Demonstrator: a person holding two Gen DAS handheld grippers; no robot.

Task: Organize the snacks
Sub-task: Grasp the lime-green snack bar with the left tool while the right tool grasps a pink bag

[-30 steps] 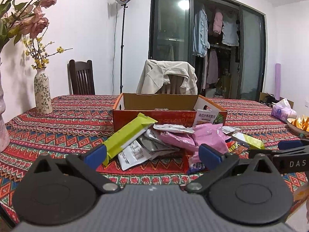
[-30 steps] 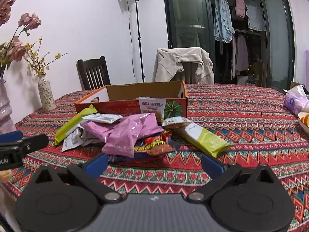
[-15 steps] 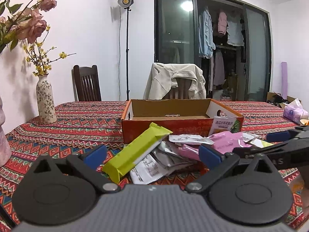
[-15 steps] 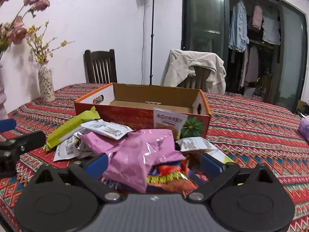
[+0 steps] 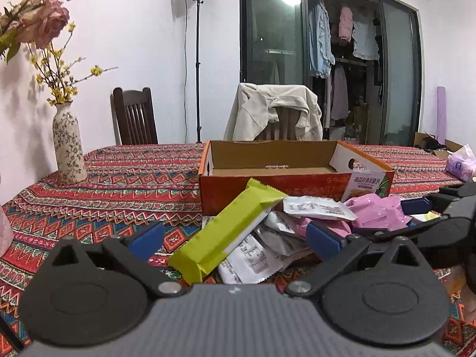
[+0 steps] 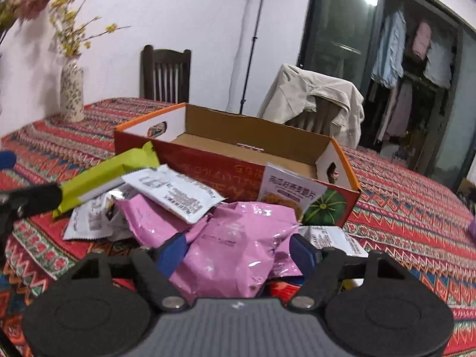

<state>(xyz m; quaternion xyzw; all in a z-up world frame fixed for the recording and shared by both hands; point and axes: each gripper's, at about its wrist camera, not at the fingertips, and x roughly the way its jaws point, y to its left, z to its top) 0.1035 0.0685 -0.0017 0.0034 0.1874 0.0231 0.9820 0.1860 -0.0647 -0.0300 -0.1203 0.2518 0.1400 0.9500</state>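
A heap of snack packets lies on the patterned tablecloth, against the front of an open orange cardboard box (image 5: 238,190) (image 6: 208,163). My left gripper (image 5: 235,239) is open, and the near end of a lime-green bar (image 5: 226,238) lies between its fingers. My right gripper (image 6: 238,253) has its jaws closing around a crumpled pink bag (image 6: 235,238) that lies between them; no firm squeeze shows. In the left wrist view the right gripper's fingers (image 5: 415,205) reach into the pile from the right. White and silver sachets (image 6: 175,190) lie on top of the pile.
A flowered vase (image 5: 68,151) stands at the table's back left. A dark wooden chair (image 5: 135,116) and a chair draped with a beige jacket (image 5: 273,110) stand behind the table. A purple tissue pack (image 5: 459,163) sits at the far right.
Both grippers have come closer to the pile. The right one has rolled, its jaws have narrowed, and the pink bag now lies between them. The green bar has come between the left fingers.
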